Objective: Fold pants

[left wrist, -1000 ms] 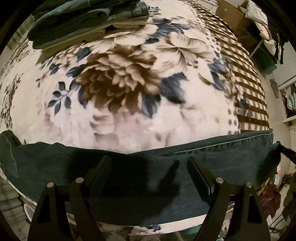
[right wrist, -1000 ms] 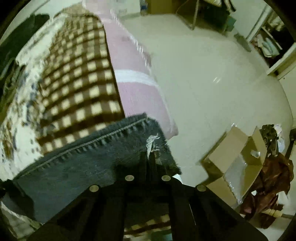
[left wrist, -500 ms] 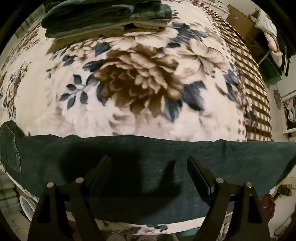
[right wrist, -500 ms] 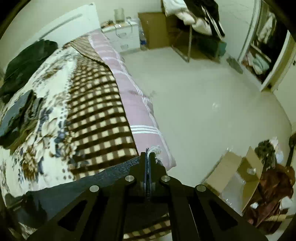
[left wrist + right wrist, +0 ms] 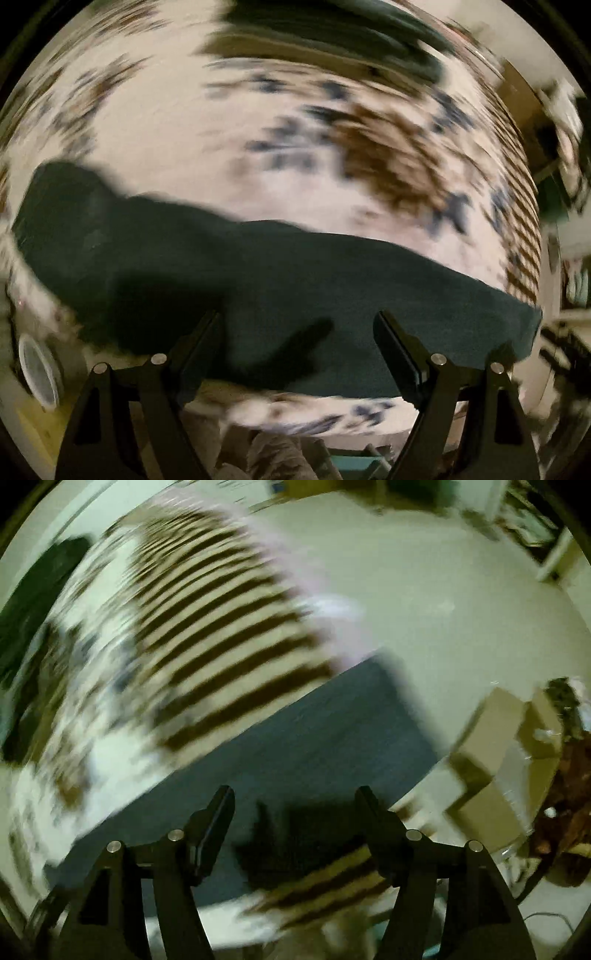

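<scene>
Left wrist view first, and it is badly smeared. The pants [image 5: 280, 291] lie as a long dark band across the near edge of the bed [image 5: 207, 155], flat on the flowered blanket, one end reaching up at the far left, the other running off toward the right edge. The left gripper [image 5: 297, 325] has its jaws spread wide, nothing between them; the cloth lies just ahead of and beneath the tips, though whether they touch it I cannot tell. A dark pile of clothes [image 5: 332, 33] sits at the far side of the bed.

Over to the right wrist view, also blurred. Here the leg end of the pants [image 5: 295, 760] crosses the checked part of the blanket and seems to reach the bed's edge above the floor [image 5: 424, 590]. The right gripper [image 5: 293, 805] stands open too, holding nothing, the cloth directly under its tips. A cardboard box [image 5: 498, 746] sits on the floor to the right.

This looks like denim: soft, limp, fairly heavy, not slippery. I'd pinch it at a hem or at the waistband, catching both layers, since a hold in the middle would probably let it sag.
</scene>
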Demonstrator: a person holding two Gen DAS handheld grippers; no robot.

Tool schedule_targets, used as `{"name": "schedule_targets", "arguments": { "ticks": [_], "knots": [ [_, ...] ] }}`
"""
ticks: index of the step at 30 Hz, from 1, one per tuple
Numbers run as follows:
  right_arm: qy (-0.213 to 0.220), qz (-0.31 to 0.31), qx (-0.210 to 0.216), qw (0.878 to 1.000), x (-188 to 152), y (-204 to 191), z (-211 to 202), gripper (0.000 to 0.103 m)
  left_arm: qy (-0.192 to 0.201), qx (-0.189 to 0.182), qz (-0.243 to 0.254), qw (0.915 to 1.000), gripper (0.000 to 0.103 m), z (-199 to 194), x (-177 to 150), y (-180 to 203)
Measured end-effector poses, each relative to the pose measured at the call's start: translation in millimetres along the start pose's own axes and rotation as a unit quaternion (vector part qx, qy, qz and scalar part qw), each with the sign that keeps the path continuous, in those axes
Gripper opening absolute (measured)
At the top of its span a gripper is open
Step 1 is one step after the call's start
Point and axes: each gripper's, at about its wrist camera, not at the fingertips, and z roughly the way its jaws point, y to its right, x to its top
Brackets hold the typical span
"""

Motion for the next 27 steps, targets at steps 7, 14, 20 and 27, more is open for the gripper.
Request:
{"name": "schedule_targets", "arguments": {
  "ticks": [7,14,20,27],
  "knots": [
    [-0.13,-0.056,0.134,0.981,-79.9,-183.5,36.4,0.07,0.02,0.063,-0.143,0.9875,0.083,-29.6,19.4,-176.7],
    [-0.17,-0.187,0.142,0.957,-96.0,-372.9,73.7,0.07,0.034,0.042,-0.28,0.9584,0.083,-18.8,46.1,-308.8],
    [-0.186,-0.241,0.102,0.947,-99.0,-451.1,103.0,0.07,0.013,-0.049,-0.383,0.9224,0.082,23.3,59.8,-364.4],
    [-0.214,-0.23,0.081,0.946,-115.0,-466.0,126.7,0.07,0.088,-0.102,-0.378,0.916,0.012,6.6,46.9,-377.6]
  ]
}}
